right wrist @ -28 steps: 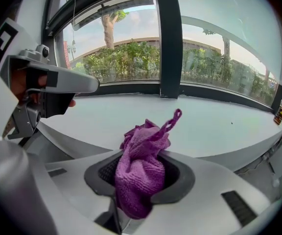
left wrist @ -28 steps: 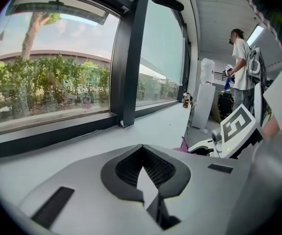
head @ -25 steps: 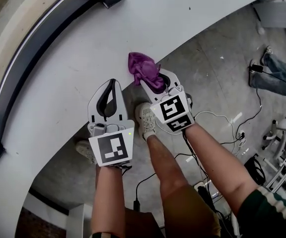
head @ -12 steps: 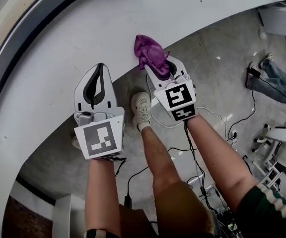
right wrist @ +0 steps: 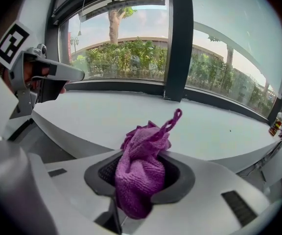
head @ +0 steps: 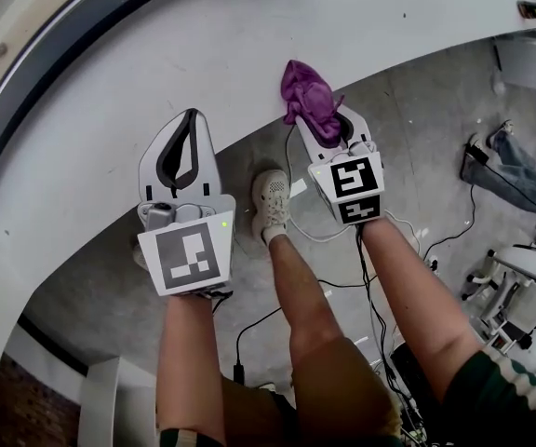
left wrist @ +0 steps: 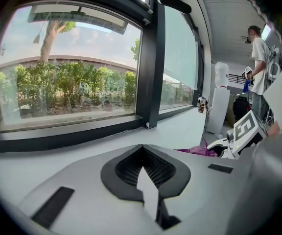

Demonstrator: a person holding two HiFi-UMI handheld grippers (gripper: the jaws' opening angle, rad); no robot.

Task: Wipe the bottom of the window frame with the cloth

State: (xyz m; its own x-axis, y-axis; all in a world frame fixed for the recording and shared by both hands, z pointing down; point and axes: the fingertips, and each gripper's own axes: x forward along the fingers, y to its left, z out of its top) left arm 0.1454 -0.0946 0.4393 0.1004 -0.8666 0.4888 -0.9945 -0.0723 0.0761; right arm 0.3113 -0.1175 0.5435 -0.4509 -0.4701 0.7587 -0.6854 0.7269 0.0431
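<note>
The purple cloth [right wrist: 142, 175] sits bunched between the jaws of the right claw [head: 327, 127], which are clamped tight on it. A loop of fabric pokes out past the tips. Just ahead of and below those tips runs the near edge of the white sill [head: 249, 35]. The dark bottom of the window frame [right wrist: 126, 86] lies well ahead, across the sill's full depth. To the right claw's left, the left claw [head: 182, 152] hangs over the sill with its 2 jaws together on nothing.

Over the past second the 2 claws have drifted wider apart. The right one has slid rightward along the sill's edge with the cloth still in its grip, and the left one has pushed farther over the sill. The cloth has not closed on the frame, so this looks like the approach. Wiping appears not yet begun, and a long forward reach seems needed before fabric meets frame.
</note>
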